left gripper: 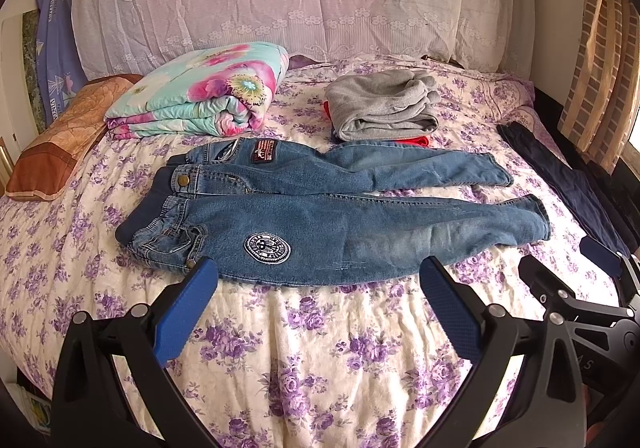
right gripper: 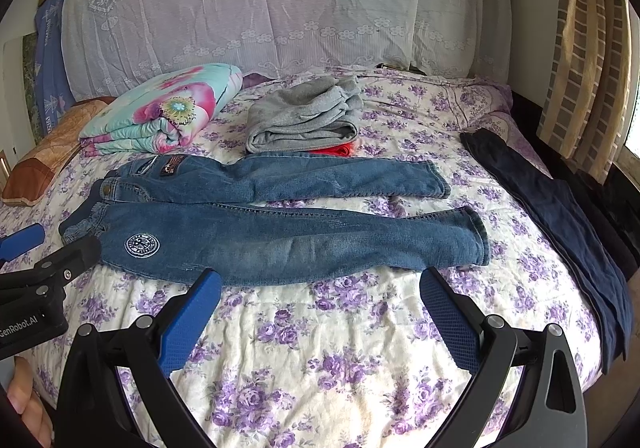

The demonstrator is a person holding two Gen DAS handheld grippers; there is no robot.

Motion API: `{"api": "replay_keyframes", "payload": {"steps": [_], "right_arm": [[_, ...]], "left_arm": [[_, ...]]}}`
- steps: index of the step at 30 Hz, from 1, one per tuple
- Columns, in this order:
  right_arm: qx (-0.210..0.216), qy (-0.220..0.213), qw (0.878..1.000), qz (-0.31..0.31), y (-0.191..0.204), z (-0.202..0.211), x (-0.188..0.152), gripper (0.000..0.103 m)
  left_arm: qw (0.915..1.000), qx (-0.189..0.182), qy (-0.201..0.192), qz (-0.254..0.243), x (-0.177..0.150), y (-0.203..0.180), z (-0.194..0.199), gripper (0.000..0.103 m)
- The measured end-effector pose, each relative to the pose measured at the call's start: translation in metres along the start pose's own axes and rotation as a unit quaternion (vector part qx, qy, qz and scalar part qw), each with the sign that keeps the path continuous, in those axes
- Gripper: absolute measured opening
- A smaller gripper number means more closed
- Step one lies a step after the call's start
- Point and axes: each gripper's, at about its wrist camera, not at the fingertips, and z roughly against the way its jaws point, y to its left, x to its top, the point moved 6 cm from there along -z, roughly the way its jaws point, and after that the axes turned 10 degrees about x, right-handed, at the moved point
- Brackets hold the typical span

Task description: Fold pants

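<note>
White lettering reading "GenRobot.AI" runs along the black body of the left gripper where it shows at the left edge of the right wrist view; in the left wrist view, the body of the right gripper carries letters ending in "A S", the rest being hidden. The jeans bear a round white-and-navy embroidered patch on the near thigh and a dark rectangular label with red stitching at the back waistband; the writing on both is too small to read.

The jeans lie flat and unfolded on the purple-flowered bedspread, just ahead of both grippers, waistband toward the left gripper's side and the two legs running off toward the right gripper's side, slightly parted at the hems. The left gripper's fingers stand wide apart, holding nothing, with the left blue pad tip just at the jeans' near edge below the pocket. The right gripper is likewise spread and empty, its pads flanking the near leg's lower edge without touching cloth.

Beyond the jeans lie a folded grey garment atop something red and a folded floral quilt. Dark navy trousers lie stretched out to the right of the right gripper.
</note>
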Motion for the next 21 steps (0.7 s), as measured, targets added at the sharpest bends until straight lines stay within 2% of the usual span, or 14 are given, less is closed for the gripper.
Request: {"api": "replay_keyframes", "payload": {"steps": [21], "right_arm": [[0.001, 0.0, 1.0, -0.001, 0.0034, 0.0005, 0.0013, 0.1]], "left_arm": [[1.0, 0.0, 0.0, 0.0, -0.0004, 0.0004, 0.0001, 0.098]]}}
